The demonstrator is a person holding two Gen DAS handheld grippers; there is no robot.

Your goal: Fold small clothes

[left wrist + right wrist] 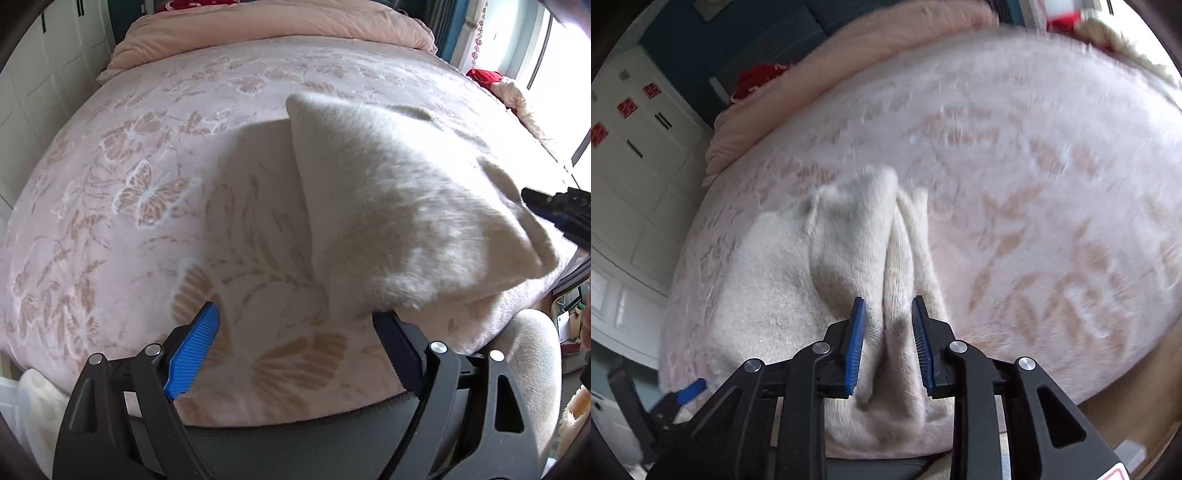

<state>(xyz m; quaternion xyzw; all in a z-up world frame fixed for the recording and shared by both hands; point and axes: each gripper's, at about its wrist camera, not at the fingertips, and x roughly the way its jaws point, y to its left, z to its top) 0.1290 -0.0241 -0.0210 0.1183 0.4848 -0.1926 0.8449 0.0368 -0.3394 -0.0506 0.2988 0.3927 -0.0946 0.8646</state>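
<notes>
Mid-fold on a pink bed (147, 155): cream garment (388, 206) lifted off the blanket at one side, bunched folds clamped between the pads of the right gripper (888, 339), apparently to carry that edge across. Left gripper (295, 339) spread wide and empty just beside the garment's near corner, seemingly ready to pin it.

Both wrist cameras look steeply down, close over the bed (147, 206). Both share the cream garment (399, 206): at three o'clock in the left view, centre in the right.
</notes>
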